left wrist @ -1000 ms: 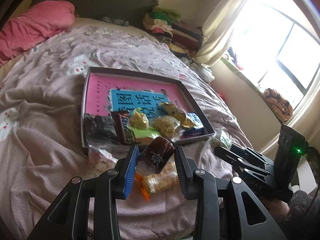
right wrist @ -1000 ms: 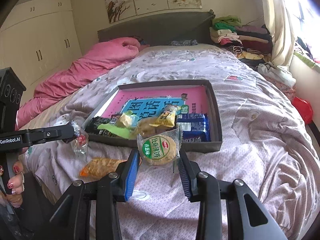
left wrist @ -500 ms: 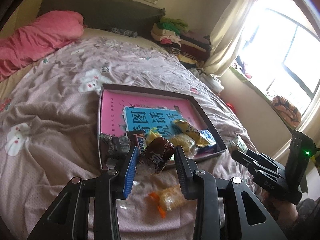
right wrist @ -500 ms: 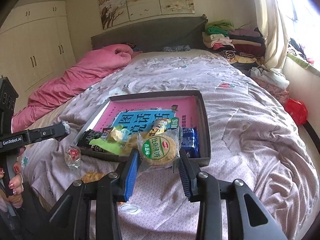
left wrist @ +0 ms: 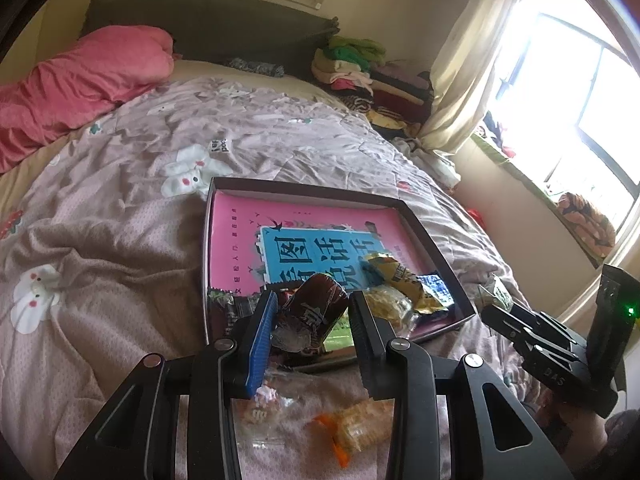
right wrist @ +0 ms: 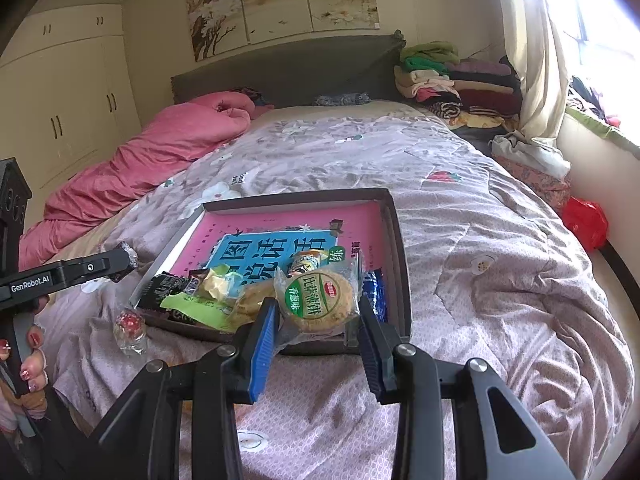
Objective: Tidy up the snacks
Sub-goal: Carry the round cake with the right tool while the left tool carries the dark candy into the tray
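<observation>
Left to right across the bed. Left gripper (left wrist: 312, 320): jaws clenched on a dark brown wrapped snack (left wrist: 314, 312), carried above the near edge of the shallow box (left wrist: 304, 190), at 6 o'clock of its pink and blue printed floor. Right gripper (right wrist: 316, 316): jaws clenched on a round biscuit in clear wrap (right wrist: 318, 300), its green label facing the camera, carried above the box's near right corner, at about 5 o'clock.

Step in hand, as judged: delivery of both snacks into the box. To do it well, each gripper should pass fully over the near wall before lowering, then let go over bare floor toward 12 o'clock, since the near edge is already crowded with packets. A release too close to the wall could tip the snack back onto the quilt (right wrist: 500, 280).

Appearance of the task's things. The brown snack is a glossy, crinkled cylinder with a twisted clear end; it is likely to slip if loosened early. The biscuit is flat and rigid within loose film. Remaining on the quilt near the box are an orange-ended packet (left wrist: 356, 428), at 6 o'clock in the left view, and a red-spotted sweet in clear wrap (right wrist: 130, 326), at 8 o'clock in the right view.
</observation>
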Motion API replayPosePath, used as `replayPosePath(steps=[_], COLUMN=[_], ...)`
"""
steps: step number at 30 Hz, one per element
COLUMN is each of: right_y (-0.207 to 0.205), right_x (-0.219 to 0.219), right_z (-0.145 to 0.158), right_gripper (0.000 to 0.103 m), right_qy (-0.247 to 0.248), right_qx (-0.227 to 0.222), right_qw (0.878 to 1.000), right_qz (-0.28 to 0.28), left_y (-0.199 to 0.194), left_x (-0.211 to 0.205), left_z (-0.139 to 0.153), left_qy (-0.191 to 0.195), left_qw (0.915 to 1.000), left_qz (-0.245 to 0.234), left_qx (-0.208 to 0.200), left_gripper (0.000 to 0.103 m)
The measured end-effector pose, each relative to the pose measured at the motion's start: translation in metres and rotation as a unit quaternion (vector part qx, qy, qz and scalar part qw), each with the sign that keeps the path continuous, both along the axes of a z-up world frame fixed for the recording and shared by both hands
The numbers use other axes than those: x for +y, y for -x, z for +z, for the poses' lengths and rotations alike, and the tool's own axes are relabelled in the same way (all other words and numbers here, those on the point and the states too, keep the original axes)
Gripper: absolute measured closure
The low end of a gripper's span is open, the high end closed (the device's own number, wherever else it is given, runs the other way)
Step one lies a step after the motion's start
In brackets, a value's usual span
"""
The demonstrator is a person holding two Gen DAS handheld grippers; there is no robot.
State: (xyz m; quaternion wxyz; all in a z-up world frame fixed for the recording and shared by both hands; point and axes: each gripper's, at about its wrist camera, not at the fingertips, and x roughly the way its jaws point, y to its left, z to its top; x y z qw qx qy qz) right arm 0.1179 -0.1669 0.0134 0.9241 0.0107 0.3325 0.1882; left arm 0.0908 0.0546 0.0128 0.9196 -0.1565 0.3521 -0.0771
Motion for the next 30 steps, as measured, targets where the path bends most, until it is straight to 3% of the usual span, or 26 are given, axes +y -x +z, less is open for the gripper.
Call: replayPosePath(steps=[30], right_y=[-0.015], right_x=[0.010], right_z=[-0.023], right_gripper=[0.064], right_qy=[0.031], right_qx=[0.028], right_qw=[0.999], right_qz=[-0.008], left_y=[-0.040], left_x=[-0.007], left_z=[-0.032], left_qy=[-0.020], left_qw=[0.9989], left_qz=[-0.009], left_qx=[0.042], left_gripper=[0.065])
